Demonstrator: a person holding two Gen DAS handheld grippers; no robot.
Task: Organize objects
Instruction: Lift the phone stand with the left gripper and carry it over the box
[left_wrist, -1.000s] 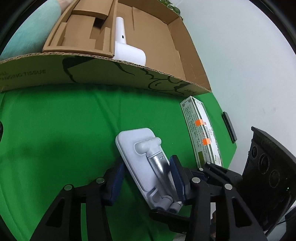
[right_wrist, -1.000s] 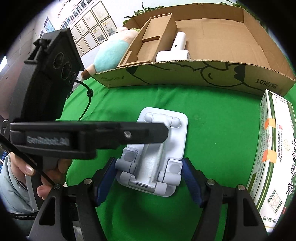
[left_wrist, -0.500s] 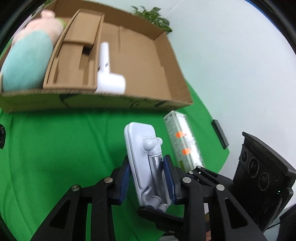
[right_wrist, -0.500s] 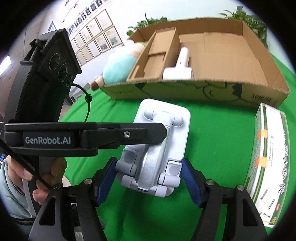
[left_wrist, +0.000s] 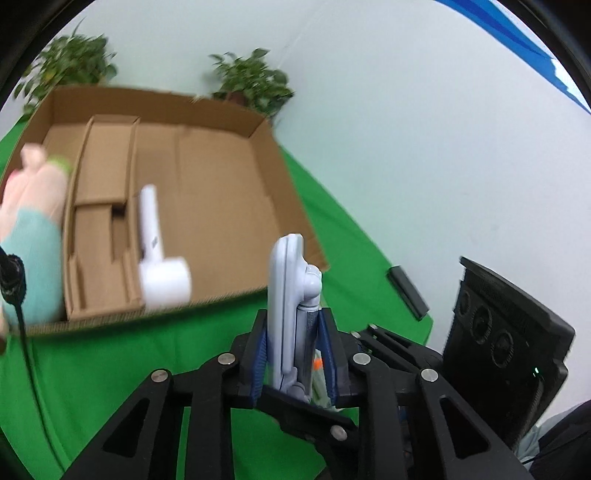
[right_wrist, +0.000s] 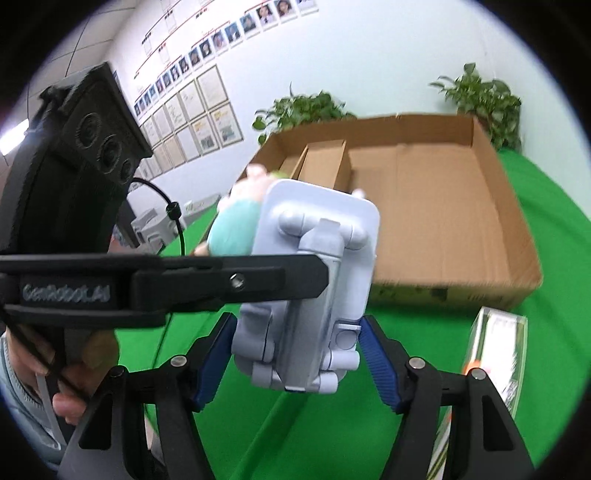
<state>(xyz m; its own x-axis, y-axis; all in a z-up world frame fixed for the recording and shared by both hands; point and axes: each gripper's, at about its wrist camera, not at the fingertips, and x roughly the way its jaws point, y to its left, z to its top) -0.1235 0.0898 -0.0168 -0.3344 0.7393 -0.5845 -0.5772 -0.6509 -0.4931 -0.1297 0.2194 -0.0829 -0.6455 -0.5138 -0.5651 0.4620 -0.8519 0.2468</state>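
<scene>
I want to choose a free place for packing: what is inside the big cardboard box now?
Inside the cardboard box lie a white handheld device and a brown cardboard insert at its left side. The rest of the floor looks bare. The device's underside is hidden.

Both grippers are showing the same build: black plastic linkage arms, joined by round silver screws, with ribbed blue pads on the fingers. The left gripper (left_wrist: 294, 354) is carrying a black housing with three round recesses, seen in the right wrist view with "GenRobot.AI" in pale letters along its side bar. A thin black cable (right_wrist: 177, 225) is looping beside that housing. The hand (right_wrist: 79, 373) under it is wearing a pale grey-blue sleeve (right_wrist: 22, 406). The right gripper (right_wrist: 295, 363) is matching in colour.
</scene>
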